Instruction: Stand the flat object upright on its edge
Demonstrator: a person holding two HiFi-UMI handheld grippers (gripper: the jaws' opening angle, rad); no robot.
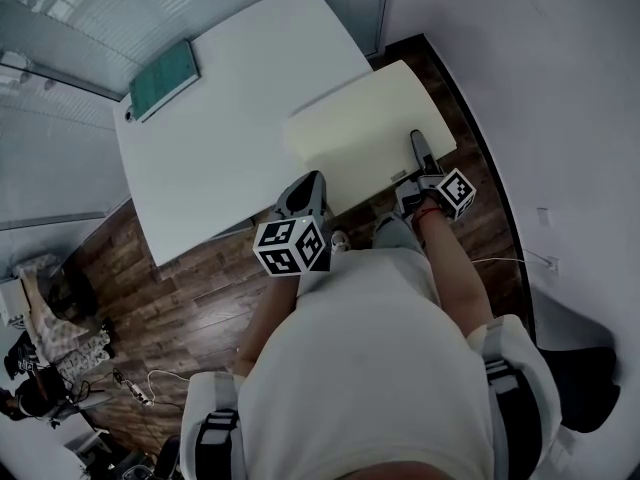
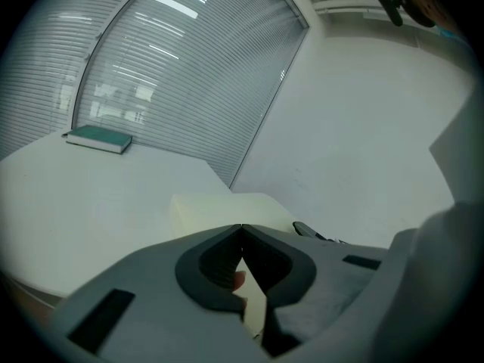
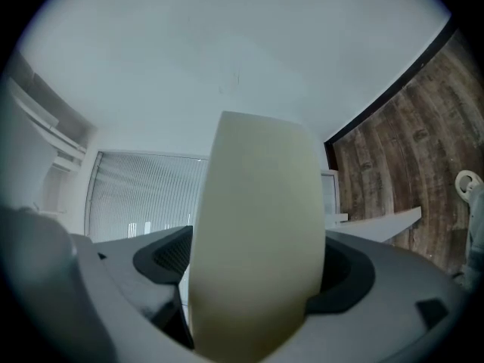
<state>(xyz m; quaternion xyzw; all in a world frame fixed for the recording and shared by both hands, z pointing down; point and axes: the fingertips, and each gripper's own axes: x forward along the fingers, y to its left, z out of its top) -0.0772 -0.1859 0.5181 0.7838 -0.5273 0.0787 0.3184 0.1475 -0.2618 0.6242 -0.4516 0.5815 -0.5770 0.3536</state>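
Observation:
A thick cream foam slab (image 1: 370, 128) lies flat on the right end of the white table (image 1: 220, 148), and its right part overhangs the table's edge. My right gripper (image 1: 418, 148) is open at the slab's near right edge. In the right gripper view the slab (image 3: 257, 233) fills the space between the wide jaws of that gripper (image 3: 257, 267). My left gripper (image 1: 312, 180) is shut and empty, just short of the slab's near left corner. In the left gripper view its tips (image 2: 240, 227) meet, with the slab (image 2: 219, 206) ahead.
A green book (image 1: 165, 78) lies flat at the table's far left corner, and the left gripper view shows the book (image 2: 98, 138) in front of window blinds. Dark wooden floor (image 1: 200, 278) runs under the table's near edge. A white wall stands close on the right.

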